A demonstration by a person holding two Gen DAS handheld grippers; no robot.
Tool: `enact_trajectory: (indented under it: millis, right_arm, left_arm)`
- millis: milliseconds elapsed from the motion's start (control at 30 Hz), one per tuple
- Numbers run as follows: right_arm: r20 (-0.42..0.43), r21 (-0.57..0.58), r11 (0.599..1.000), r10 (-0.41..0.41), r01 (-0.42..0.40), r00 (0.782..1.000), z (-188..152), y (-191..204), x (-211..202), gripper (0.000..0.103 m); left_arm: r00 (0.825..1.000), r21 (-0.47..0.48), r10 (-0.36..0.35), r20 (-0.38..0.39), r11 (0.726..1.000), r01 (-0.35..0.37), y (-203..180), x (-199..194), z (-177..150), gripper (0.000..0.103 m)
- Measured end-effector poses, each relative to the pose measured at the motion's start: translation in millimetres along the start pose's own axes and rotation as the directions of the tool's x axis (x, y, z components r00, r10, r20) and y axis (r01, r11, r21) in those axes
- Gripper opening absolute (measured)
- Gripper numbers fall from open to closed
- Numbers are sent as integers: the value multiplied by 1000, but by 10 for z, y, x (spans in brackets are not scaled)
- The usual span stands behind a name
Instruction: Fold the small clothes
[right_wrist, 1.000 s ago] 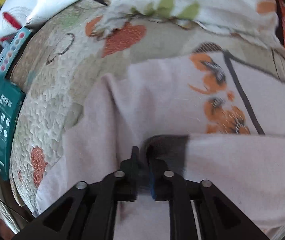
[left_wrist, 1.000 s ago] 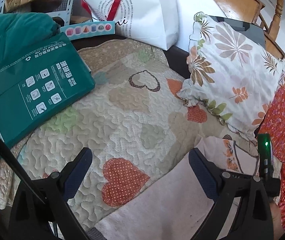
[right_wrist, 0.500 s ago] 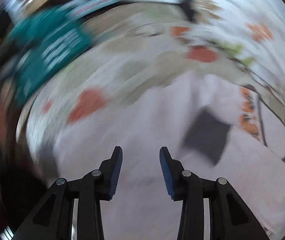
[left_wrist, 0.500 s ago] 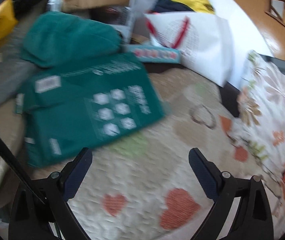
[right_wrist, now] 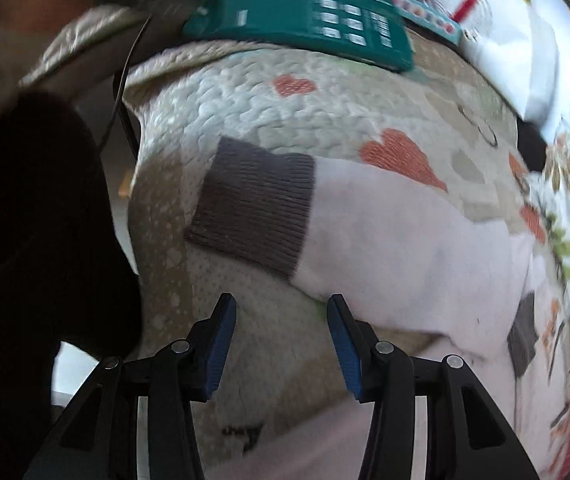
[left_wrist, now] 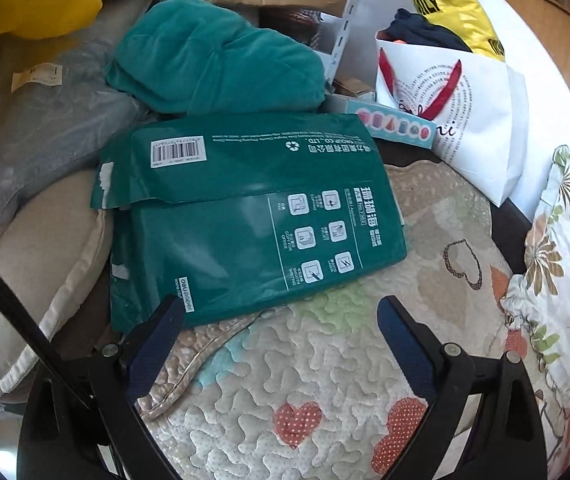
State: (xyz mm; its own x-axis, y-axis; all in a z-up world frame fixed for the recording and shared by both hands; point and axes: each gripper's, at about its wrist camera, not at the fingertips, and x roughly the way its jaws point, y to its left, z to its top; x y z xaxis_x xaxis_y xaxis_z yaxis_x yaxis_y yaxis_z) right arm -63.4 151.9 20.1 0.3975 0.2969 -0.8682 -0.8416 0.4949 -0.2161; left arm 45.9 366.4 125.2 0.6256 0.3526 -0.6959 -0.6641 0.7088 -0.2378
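Observation:
A small pale pink garment [right_wrist: 405, 240] lies on the quilted heart-print cover [right_wrist: 285, 120]. One sleeve ends in a grey ribbed cuff [right_wrist: 253, 208] stretched out to the left; a second grey cuff [right_wrist: 523, 332] shows at the right. My right gripper [right_wrist: 281, 312] hovers just in front of the sleeve, its jaws opening with only the cover between them. In the left wrist view the garment is out of sight. My left gripper [left_wrist: 279, 312] stands wide open over the quilted cover [left_wrist: 325, 360], empty, near the green paper pack [left_wrist: 245, 220].
A teal cloth bundle [left_wrist: 213, 56], a white gift bag [left_wrist: 465, 112] and a yellow bag [left_wrist: 445, 4] crowd the far side. A floral pillow [left_wrist: 565, 260] lies at the right, a beige cushion [left_wrist: 45, 260] at the left. A dark shape [right_wrist: 37, 240] fills the right wrist view's left.
My right gripper let go of the grey cuff, opened and swung left along the sleeve. The left gripper turned away from the garment toward the green pack and stayed open.

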Motion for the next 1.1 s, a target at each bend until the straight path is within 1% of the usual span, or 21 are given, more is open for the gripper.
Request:
enact_trajectory:
  millis: [100, 133, 200, 300, 367, 433, 467, 500, 600, 633, 667, 700, 767, 800, 867, 900, 933, 967, 1033, 1067, 1100]
  right_arm:
    - [46, -17, 999, -38, 39, 998, 62, 73, 22, 51]
    - [46, 2, 1000, -31, 31, 998, 98, 58, 32, 47]
    - [53, 108, 994, 18, -24, 998, 164, -82, 33, 9]
    - [84, 293, 947, 109, -129, 990, 181, -415, -40, 6]
    - [135, 420, 896, 97, -145, 986, 123, -765, -191, 5]
    - [191, 562, 813, 50, -151, 980, -28, -1234, -430, 5]
    - [219, 652, 743, 7, -152, 976, -186, -1549, -596, 5]
    - [234, 705, 693, -22, -153, 972, -302, -1744, -712, 5]
    - [230, 885, 445, -161, -138, 960, -1078, -2452, -1119, 5]
    - [216, 915, 381, -190, -130, 958, -1314, -2578, -1211, 5]
    - [191, 946, 302, -221, -119, 956, -1603, -2712, -1292, 5]
    - [153, 976, 190, -252, -106, 956, -2023, -2833, -1380, 5]
    - [88, 996, 55, -280, -75, 956, -2569, -2913, -1460, 5]
    - [40, 999, -9, -290, -45, 956, -2863, -2918, -1483, 5]
    - [-30, 996, -91, -282, 4, 959, -3305, -2901, -1482, 5]
    - [-50, 991, -134, -267, 14, 962, -3523, -2880, -1448, 5]
    - [-52, 988, -156, -258, 11, 965, -3645, -2891, -1432, 5]
    - [-30, 983, -184, -251, -17, 968, -3781, -2881, -1417, 5]
    - [19, 964, -251, -260, -86, 965, -3973, -2836, -1479, 6]
    - [-4, 963, -262, -266, -68, 964, -3997, -2830, -1549, 10]
    - [-54, 967, -254, -281, -20, 958, -3963, -2827, -1627, 15]
  left_arm:
    - [1000, 0, 7, 1, 1000, -7, 3, 16, -1, 96]
    - [1000, 1, 9, 1, 1000, -9, 4, 20, -1, 96]
    - [1000, -4, 15, -2, 1000, -15, 18, 40, 2, 96]
    - [1000, -25, 11, -8, 1000, -11, 43, 53, 2, 96]
    - [1000, -31, 7, -5, 999, -7, 37, 41, -4, 96]
    - [1000, -20, -10, -8, 1000, 10, -29, 36, -32, 96]
    - [1000, -5, -23, -13, 1000, 23, -91, 34, -59, 96]
    - [999, 13, -35, -21, 999, 36, -162, 36, -86, 96]
    - [996, 92, -79, -46, 992, 83, -432, 8, -222, 96]
    - [994, 115, -96, -55, 988, 101, -516, -1, -270, 96]
    - [991, 141, -115, -65, 982, 123, -611, -17, -331, 96]
    - [988, 164, -134, -76, 976, 145, -699, -36, -386, 96]
    - [979, 217, -178, -103, 956, 197, -905, -78, -529, 96]
    - [972, 260, -201, -122, 939, 227, -1056, -112, -635, 96]
    - [960, 313, -232, -157, 910, 272, -1243, -151, -785, 96]
    - [945, 344, -261, -199, 884, 316, -1382, -168, -909, 96]
    - [934, 357, -276, -226, 869, 343, -1460, -178, -987, 96]
    - [919, 368, -292, -264, 850, 376, -1557, -186, -1093, 96]
    - [901, 383, -304, -308, 828, 410, -1697, -191, -1251, 96]
    - [896, 392, -305, -321, 819, 419, -1750, -205, -1326, 96]
    - [892, 405, -305, -334, 808, 428, -1812, -212, -1403, 96]
